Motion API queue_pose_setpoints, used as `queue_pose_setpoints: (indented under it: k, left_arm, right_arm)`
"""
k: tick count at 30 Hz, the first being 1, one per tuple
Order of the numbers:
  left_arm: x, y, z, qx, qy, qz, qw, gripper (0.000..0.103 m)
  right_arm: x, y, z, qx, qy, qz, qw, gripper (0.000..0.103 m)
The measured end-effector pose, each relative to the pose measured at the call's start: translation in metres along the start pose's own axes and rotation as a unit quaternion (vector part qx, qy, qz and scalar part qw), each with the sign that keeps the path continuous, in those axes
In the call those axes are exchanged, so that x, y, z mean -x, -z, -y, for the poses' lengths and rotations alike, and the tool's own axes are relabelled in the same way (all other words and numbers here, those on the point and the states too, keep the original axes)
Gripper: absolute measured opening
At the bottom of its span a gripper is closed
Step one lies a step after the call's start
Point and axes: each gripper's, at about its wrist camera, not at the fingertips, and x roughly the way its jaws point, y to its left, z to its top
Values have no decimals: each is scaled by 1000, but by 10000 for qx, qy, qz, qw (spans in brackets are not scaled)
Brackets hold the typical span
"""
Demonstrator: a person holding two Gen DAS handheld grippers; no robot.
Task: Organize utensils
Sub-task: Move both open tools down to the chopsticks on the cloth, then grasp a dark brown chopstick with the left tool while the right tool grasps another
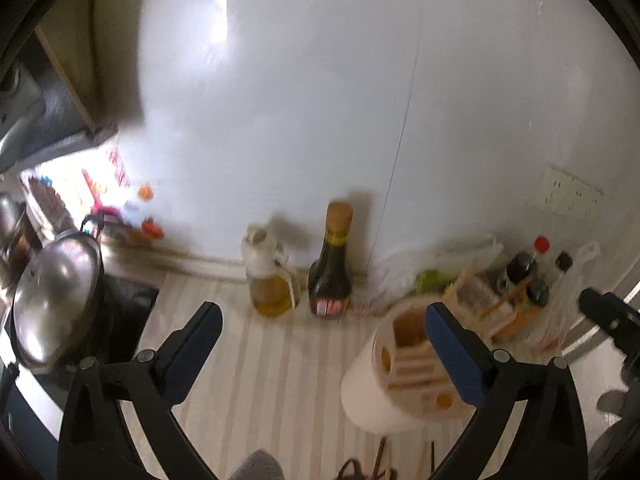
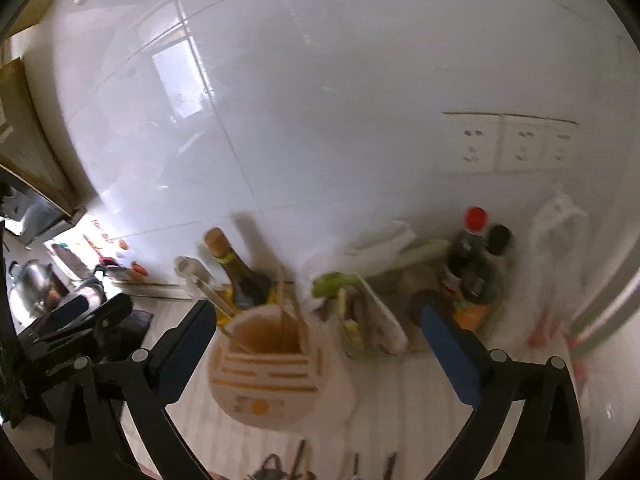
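A white utensil holder with a tan slotted top stands on the striped counter; in the right wrist view the holder has two chopsticks standing in its large compartment. My left gripper is open and empty, the holder beside its right finger. My right gripper is open and empty, above and around the holder. Dark utensil ends lie on the counter at the bottom edge, also in the left wrist view. The right gripper shows at the left view's right edge.
A dark sauce bottle and an oil jug stand against the white tiled wall. More bottles, packets and plastic bags crowd the right corner. A steel pot lid sits on the stove at left.
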Motion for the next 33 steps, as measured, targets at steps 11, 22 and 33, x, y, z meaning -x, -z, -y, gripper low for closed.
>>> queue_pose_setpoints:
  k: [11,22,33]
  left_arm:
    - [-55,127,14,-463,-132,-1504,9875,102]
    - [-142,246,56,-842,341,-3329,9386,43]
    - [-141,251,72,-1082,167,-3226,9402,44]
  right_arm:
    - [-33,126,68,-528,492,-1394,9876,86]
    - [-113,250,122,-1167,423,-3163,9405,36]
    - [-113,275,137,-1006,968,-3330,9325,3]
